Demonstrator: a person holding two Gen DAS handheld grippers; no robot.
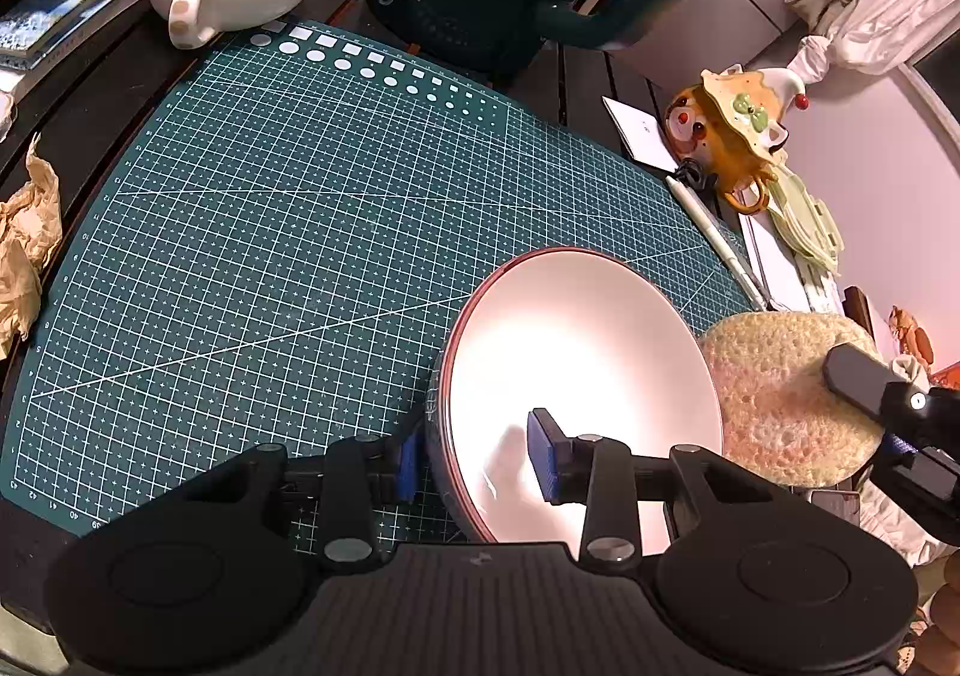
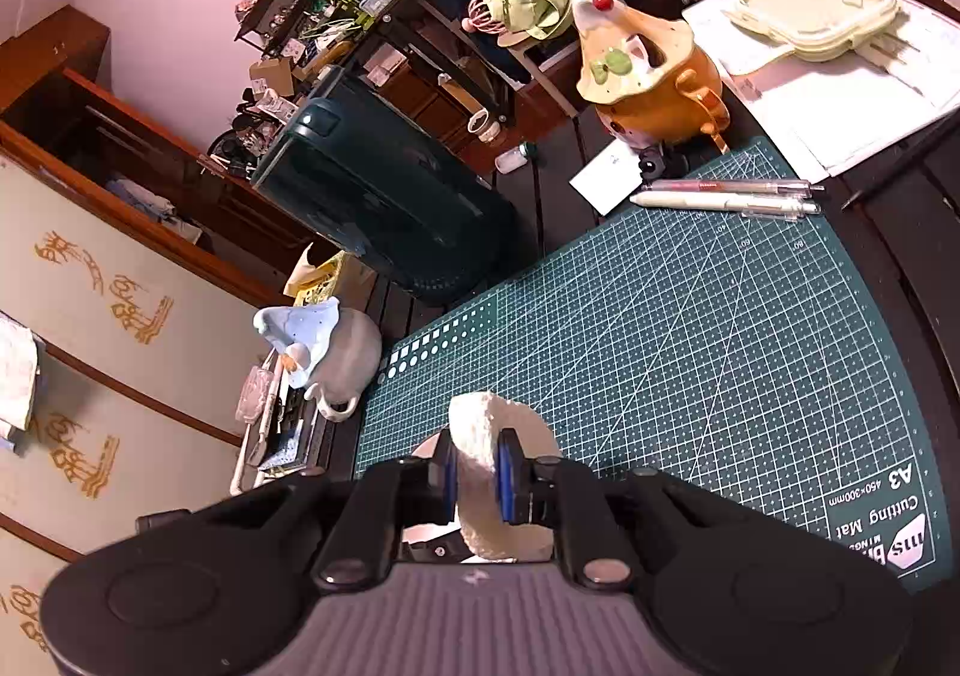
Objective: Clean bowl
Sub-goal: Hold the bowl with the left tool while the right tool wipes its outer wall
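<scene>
Warm, pinkish indoor light; both views sharp, with no motion blur. Strong glare washes out the inside of the bowl, where a soft finger shadow lies toward 6 o'clock. Fisheye bending curves the mat grid, and black vignette fills the corners.

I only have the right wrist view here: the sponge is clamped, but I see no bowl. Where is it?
Observer: The left gripper has the bowl by its near rim, one pad inside, one outside.
Reviewer: Is it flat on the mat?
Observer: No, tilted up on the cutting mat, its inside facing the sponge.
Reviewer: Is the sponge wiping yet?
Observer: It sits at the bowl's right rim in the right gripper; contact is unclear.
</scene>
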